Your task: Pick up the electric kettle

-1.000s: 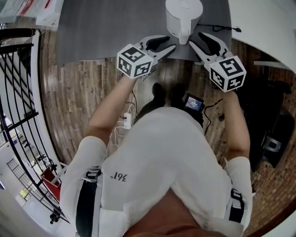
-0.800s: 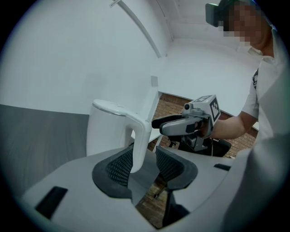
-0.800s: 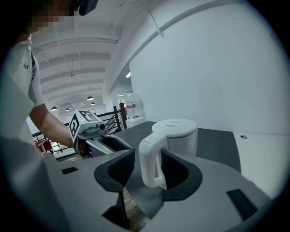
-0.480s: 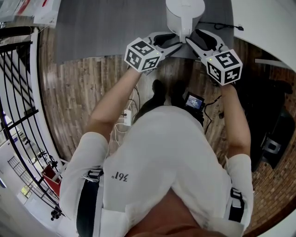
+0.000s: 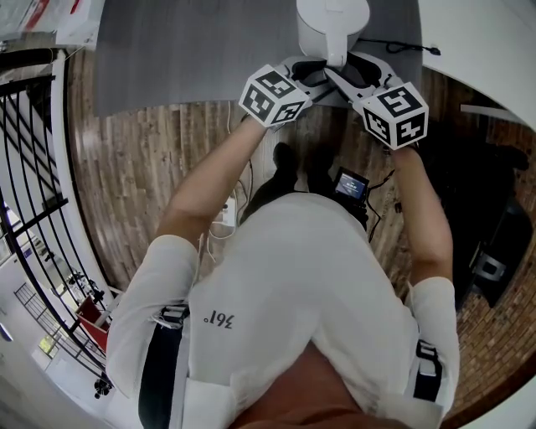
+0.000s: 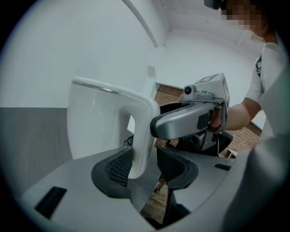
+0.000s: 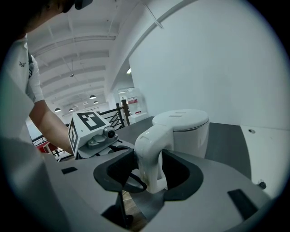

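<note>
Electric kettle (image 5: 332,21) upright at bench (image 5: 167,50) near edge; left tool (image 5: 308,74) and right tool (image 5: 360,74) both released, jaws straddling its handle (image 7: 152,149), so clamp and lift not yet done.

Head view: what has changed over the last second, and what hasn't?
Both the left gripper and right gripper moved up the picture and closer together onto the electric kettle. Its handle now stands between both pairs of open jaws, not gripped. The kettle stayed put on the grey mat.
</note>
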